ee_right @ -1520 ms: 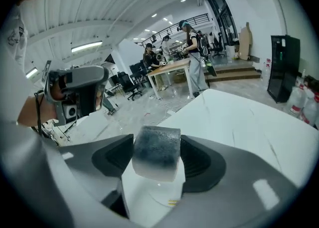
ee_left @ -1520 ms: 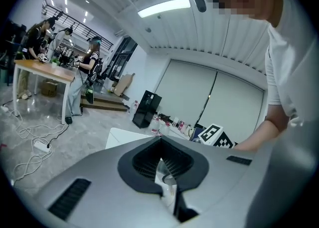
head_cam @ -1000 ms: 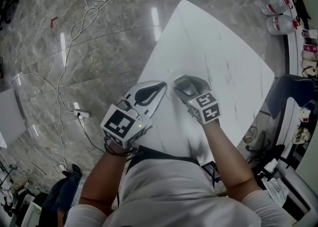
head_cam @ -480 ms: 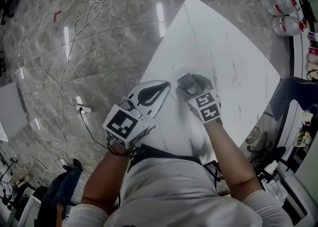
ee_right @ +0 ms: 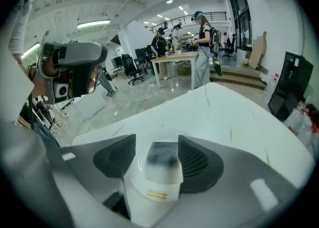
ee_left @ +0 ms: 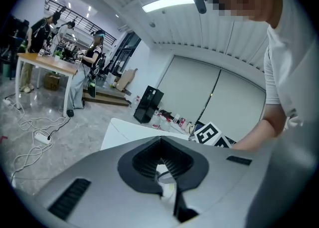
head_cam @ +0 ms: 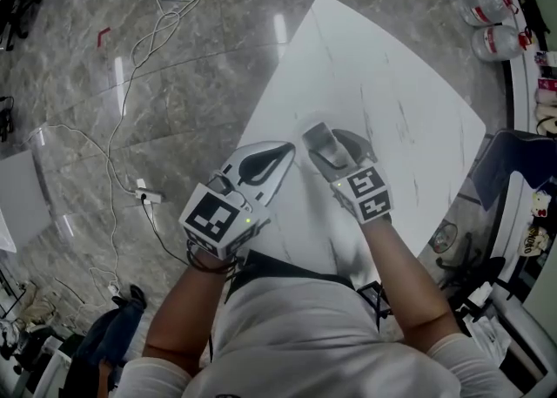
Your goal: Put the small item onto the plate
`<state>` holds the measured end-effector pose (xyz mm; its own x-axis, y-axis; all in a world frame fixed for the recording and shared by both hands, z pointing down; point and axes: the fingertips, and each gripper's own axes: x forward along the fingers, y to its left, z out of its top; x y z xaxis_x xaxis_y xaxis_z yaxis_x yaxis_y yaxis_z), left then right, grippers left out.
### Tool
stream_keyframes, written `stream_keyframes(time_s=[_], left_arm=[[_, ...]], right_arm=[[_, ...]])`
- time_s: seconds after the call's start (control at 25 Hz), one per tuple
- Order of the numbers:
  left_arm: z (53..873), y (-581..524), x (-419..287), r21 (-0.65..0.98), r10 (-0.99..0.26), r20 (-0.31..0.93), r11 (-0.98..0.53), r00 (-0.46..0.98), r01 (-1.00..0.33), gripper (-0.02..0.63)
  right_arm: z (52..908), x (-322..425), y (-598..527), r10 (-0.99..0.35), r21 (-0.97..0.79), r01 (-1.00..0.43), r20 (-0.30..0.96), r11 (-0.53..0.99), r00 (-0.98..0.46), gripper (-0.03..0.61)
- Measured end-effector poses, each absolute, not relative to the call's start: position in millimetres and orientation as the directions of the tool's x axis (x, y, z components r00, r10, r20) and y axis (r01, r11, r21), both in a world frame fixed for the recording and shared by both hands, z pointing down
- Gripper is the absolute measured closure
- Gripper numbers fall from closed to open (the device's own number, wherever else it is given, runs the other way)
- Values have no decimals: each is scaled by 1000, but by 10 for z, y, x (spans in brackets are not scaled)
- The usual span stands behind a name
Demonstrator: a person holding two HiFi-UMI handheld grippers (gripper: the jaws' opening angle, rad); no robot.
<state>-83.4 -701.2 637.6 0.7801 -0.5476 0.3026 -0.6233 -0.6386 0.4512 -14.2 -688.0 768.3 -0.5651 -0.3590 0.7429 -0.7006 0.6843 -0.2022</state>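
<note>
Between the jaws, a white small item [ee_right: 154, 182] wears a smoky grey top and what looks like a thin yellow label. Beyond the jaws, the white table [ee_right: 234, 122] shows faint grey streaks; farther off, glossy grey-veined floor [ee_right: 129, 100].

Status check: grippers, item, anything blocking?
Left gripper shut, beside the right. Right gripper: jaws have just been closing, small item between them, looks gripped. Plate not made out on the white table; nothing seen in the way.
</note>
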Motion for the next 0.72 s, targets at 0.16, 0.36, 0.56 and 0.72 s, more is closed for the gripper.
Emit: stream_keyframes(time_s=[0.16, 0.36, 0.56, 0.72], left_arm=[[6089, -6846, -742, 426, -560, 276, -657, 781, -622, 607], [5587, -6527, -615, 367, -598, 261, -664, 758, -651, 607], [4853, -5975, -332, 312, -598, 209, -709, 774, -632, 607], [4234, -5410, -82, 264, -632, 162, -712, 758, -651, 607]], right_arm=[[7126, -76, -6790, -458, -150, -706, 664, 692, -591, 397], [6280, 26, -6490, -556, -108, -690, 510, 716, -657, 560], [5328, 227, -5969, -588, -117, -673, 395, 730, -706, 575], [4589, 457, -5389, -618, -126, -671, 295, 731, -729, 575]])
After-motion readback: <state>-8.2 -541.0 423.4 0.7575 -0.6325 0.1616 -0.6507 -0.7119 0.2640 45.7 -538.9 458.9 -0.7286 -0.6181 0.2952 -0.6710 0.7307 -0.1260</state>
